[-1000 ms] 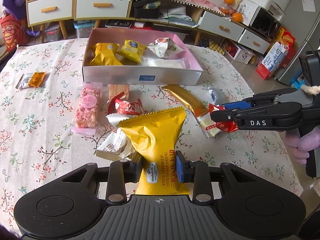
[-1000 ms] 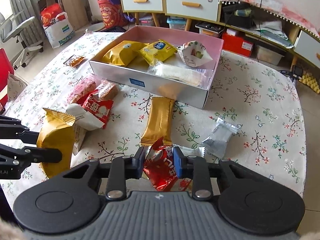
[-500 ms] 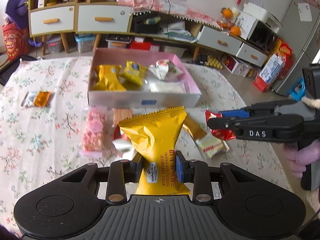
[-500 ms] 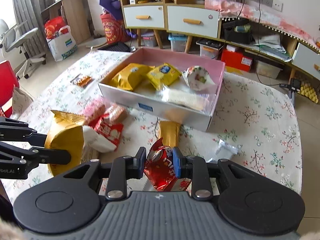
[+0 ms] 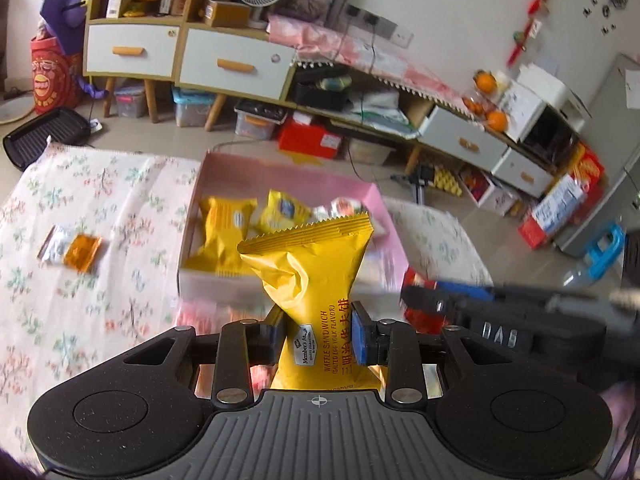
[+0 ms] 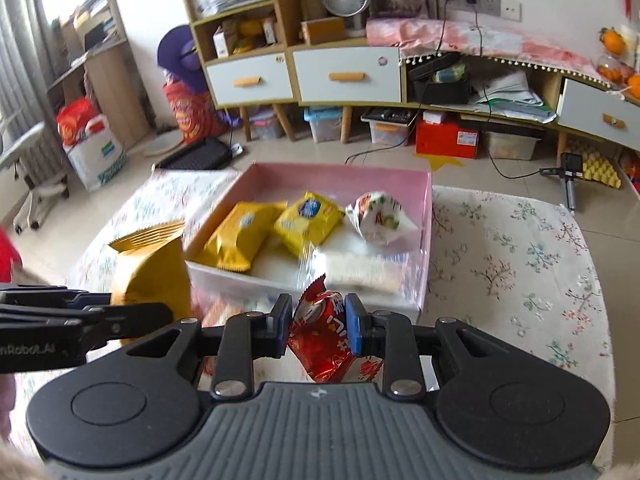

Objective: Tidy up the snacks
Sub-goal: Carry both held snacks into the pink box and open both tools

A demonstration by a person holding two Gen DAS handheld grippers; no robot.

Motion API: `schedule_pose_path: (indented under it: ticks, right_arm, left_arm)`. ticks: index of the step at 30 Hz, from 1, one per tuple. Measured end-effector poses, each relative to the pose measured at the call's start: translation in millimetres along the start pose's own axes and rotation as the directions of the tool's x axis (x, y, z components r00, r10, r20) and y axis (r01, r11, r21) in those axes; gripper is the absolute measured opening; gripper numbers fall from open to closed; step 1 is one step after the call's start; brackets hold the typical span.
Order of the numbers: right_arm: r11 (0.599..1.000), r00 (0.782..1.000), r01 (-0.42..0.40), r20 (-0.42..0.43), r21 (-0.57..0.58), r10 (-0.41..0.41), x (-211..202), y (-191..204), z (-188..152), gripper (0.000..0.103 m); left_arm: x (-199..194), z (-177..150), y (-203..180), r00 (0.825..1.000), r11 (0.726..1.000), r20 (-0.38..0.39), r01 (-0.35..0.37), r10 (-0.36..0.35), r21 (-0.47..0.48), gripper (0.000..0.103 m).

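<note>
Where pads pinch it, yellow waffle-sandwich packet [image 5: 316,280] stands upright, crinkled.

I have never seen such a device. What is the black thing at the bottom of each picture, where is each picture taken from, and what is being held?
There is no robot here. A person holds a hand tool with two fingers in each hand, and a wide-angle camera on each tool looks forward along its fingers. The black shape at the bottom is the tool itself.

In the left view, the left gripper is shut on a yellow waffle packet. In the right view, the right gripper is shut on a red snack packet.

Ahead, on a table with a flowered cloth, stands a pink box already holding several snacks. A small orange packet lies on the cloth.
</note>
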State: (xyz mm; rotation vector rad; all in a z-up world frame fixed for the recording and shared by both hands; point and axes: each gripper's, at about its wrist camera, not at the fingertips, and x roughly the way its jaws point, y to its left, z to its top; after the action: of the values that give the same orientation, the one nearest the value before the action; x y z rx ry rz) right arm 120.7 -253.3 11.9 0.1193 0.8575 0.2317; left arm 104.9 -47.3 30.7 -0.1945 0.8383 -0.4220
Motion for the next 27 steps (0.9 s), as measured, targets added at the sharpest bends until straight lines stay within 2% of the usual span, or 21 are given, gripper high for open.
schedule_pose_path:
  ticks: [3, 11, 20, 27]
  right_arm:
    - [1.0, 1.0, -0.011, -0.005, 0.024, 0.011, 9, -5, 4, 0.025]
    - [0.993, 1.0, 0.003, 0.007, 0.116, -0.004, 32, -16, 21, 0.026]
    - [0.988, 1.0, 0.025, 0.003, 0.154, -0.026, 61, -21, 35, 0.026]
    - [0.98, 0.999, 0.033, -0.004, 0.198, -0.033, 72, -28, 37, 0.026]
  left_arm:
    - [9, 16, 1, 1.0, 1.0, 0.018, -0.02, 0.02, 0.015, 0.03]
    - [52, 61, 18, 0.998, 0.998, 0.0, -0.056, 0.056, 0.019, 0.03]
    - [99, 82, 26, 0.991, 0.992, -0.062, -0.112, 0.116, 0.067, 0.03]
    - [118, 93, 37, 0.989, 0.989, -0.068, -0.13, 0.135, 0.062, 0.03]
